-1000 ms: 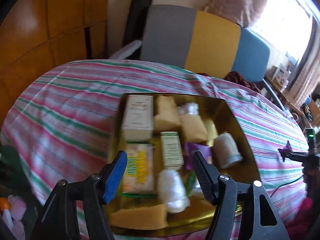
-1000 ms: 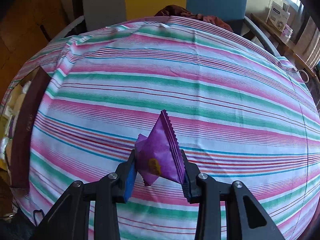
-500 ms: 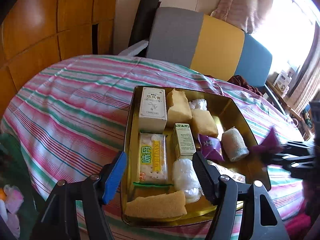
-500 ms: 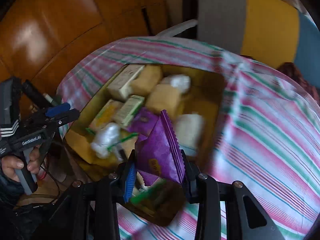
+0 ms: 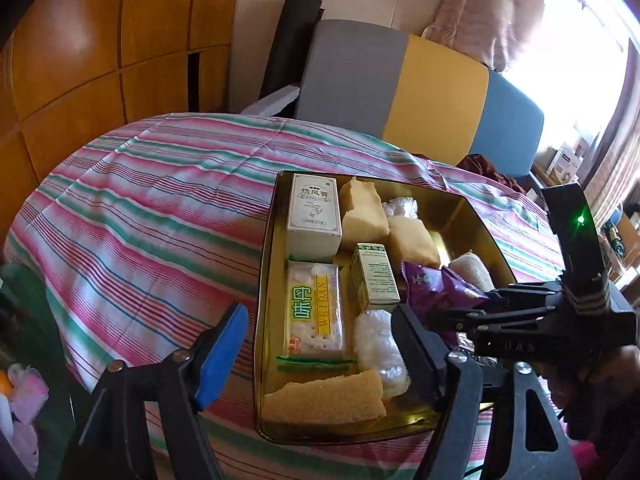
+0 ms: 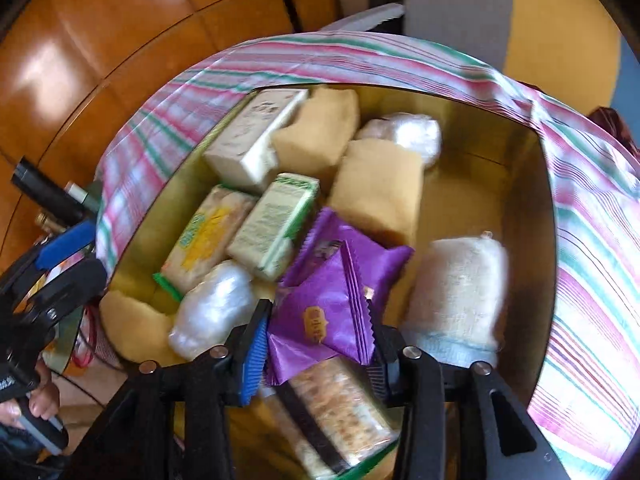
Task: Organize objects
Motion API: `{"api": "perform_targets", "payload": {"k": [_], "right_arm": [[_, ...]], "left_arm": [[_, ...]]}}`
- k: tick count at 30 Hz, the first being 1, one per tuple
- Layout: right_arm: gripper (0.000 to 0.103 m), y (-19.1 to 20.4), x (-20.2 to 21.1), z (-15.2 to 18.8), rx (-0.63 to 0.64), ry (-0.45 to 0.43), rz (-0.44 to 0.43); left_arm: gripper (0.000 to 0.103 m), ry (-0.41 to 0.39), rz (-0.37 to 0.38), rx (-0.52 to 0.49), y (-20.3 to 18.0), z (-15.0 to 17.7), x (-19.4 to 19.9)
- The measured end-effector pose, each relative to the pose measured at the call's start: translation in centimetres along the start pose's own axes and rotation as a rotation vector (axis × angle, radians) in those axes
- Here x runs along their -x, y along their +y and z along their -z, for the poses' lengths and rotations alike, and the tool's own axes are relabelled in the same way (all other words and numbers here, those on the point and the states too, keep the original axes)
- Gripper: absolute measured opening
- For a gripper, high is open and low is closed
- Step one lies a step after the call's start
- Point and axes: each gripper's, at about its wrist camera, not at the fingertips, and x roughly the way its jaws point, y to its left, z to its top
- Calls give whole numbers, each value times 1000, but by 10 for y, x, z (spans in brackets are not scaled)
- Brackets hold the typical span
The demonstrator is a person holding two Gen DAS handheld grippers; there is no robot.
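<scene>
Purple packet [image 6: 324, 312] pinched in right claw [image 6: 316, 344] directly over gold tin [image 6: 524, 184], already nearly full, release still to come; left claw [image 5: 320, 344] gapes wide, empty, at tin's near rim.

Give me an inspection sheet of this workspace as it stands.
Surface: striped cloth under a gold tin.
Job's things: purple packet held above the tin; second purple packet, white box, cracker pack and sponges inside.
Clutter: nothing seen on the cloth.
Grippers: right gripper shut on the packet; left gripper open, empty.
Cables: a red cable below the tin's edge.
Surroundings: wooden panels, sofa, window.
</scene>
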Motion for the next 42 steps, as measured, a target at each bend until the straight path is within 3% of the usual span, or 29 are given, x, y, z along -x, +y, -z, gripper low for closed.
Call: {"api": "perform_targets", "payload": {"k": [11,28,32,35,38,42], "right_arm": [[55,1,15,12,-28,-80,56],[56,12,70,61,-55,-194,210],[56,17,97,76,-102,-253,313],[73,18,110,87,-170,-314,405],[75,17,107,92,-196,-336,471],[75,18,91,92,-204,-310,463]], "left_arm": [[77,-7,-55,0,-3,1,-1],[92,-13,-123,-26,-20,9,5],[96,-19,-139,-29,-27,12,7],[103,-47,-141,-23,-32,14,14],[103,-95,-148,-15,-37,14,25],[103,-128,-222,-39,-46,15,34]]}}
